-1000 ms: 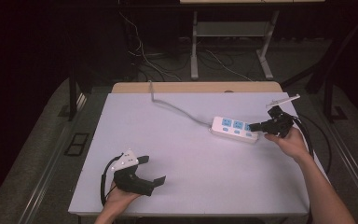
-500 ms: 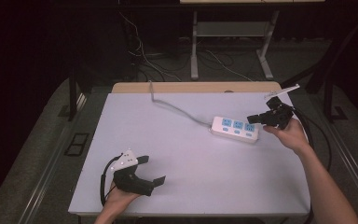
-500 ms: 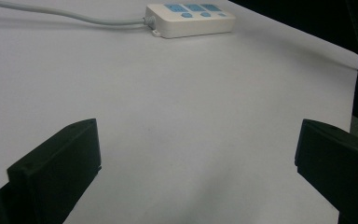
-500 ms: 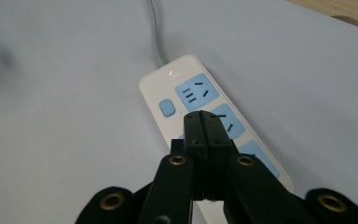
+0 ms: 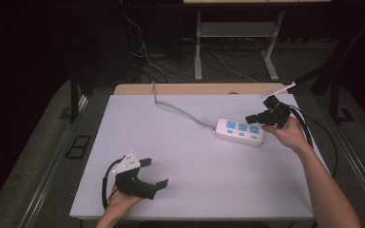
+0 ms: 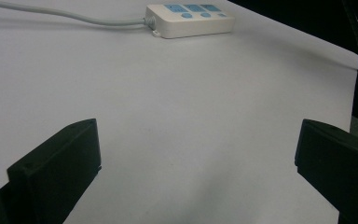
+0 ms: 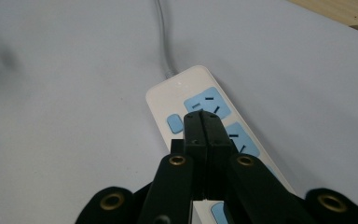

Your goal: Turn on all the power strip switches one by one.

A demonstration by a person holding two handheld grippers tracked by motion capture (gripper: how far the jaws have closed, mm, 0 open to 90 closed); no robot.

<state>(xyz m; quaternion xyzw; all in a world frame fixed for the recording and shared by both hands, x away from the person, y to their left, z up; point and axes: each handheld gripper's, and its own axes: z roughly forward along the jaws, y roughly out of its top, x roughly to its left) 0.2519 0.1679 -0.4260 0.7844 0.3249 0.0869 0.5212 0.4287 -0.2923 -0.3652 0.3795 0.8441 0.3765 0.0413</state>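
Note:
A white power strip [image 5: 239, 131] with blue sockets lies on the right half of the white table [image 5: 185, 156]; its grey cable [image 5: 178, 108] runs back to the far edge. My right gripper [image 5: 251, 117] hovers just above the strip's right end, jaws shut together with nothing between them; in the right gripper view its tips [image 7: 202, 122] sit over the strip [image 7: 200, 102] near a blue socket. My left gripper [image 5: 155, 173] rests near the front left of the table, jaws wide open and empty. The left gripper view has the strip [image 6: 189, 19] far ahead.
A wooden strip [image 5: 199, 89] borders the table's far edge. Behind it stand a metal desk frame [image 5: 233, 42] and loose floor cables [image 5: 145, 61]. A black cable [image 5: 313, 137] trails from the right gripper off the table's right side.
My right gripper has lifted and drifted slightly back and to the right above the strip's end. The left gripper and the power strip have stayed put.

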